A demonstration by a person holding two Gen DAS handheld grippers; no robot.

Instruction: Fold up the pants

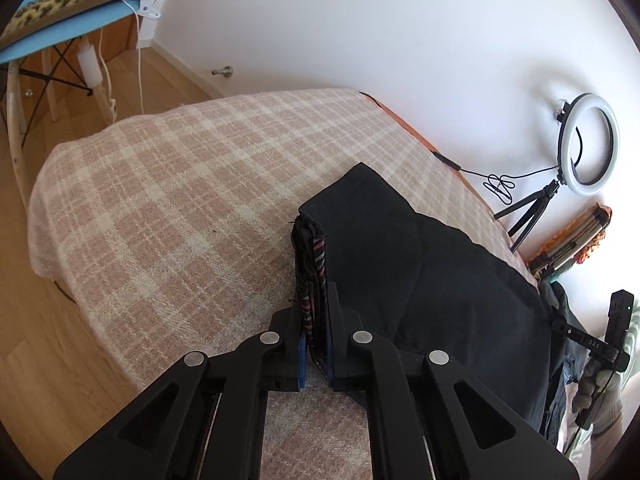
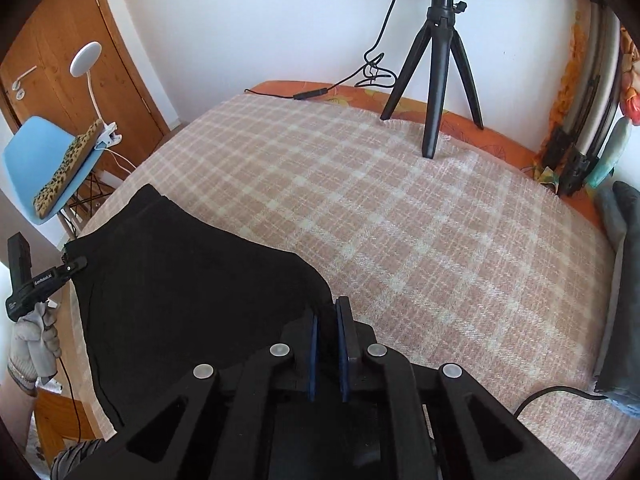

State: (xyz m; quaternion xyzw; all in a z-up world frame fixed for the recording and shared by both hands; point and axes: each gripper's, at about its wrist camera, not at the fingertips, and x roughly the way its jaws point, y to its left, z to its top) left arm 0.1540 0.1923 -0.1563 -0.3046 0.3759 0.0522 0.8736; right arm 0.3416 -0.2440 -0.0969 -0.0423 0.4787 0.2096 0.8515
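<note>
black pants (image 2: 180, 280) on plaid-blanketed bed (image 2: 380, 208)

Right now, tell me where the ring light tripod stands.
In the right wrist view the ring light tripod stands at the bed's far edge by the white wall, beyond the black pants, legs on the plaid blanket.

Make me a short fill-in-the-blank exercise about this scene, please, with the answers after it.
1. Both claws, left claw and right claw, are shut on the ____ cloth pants.
2. The pants lie on a pink and cream ____ blanket.
3. A black three-legged ____ stands at the bed's far edge.

Answers: black; checked; tripod
</note>
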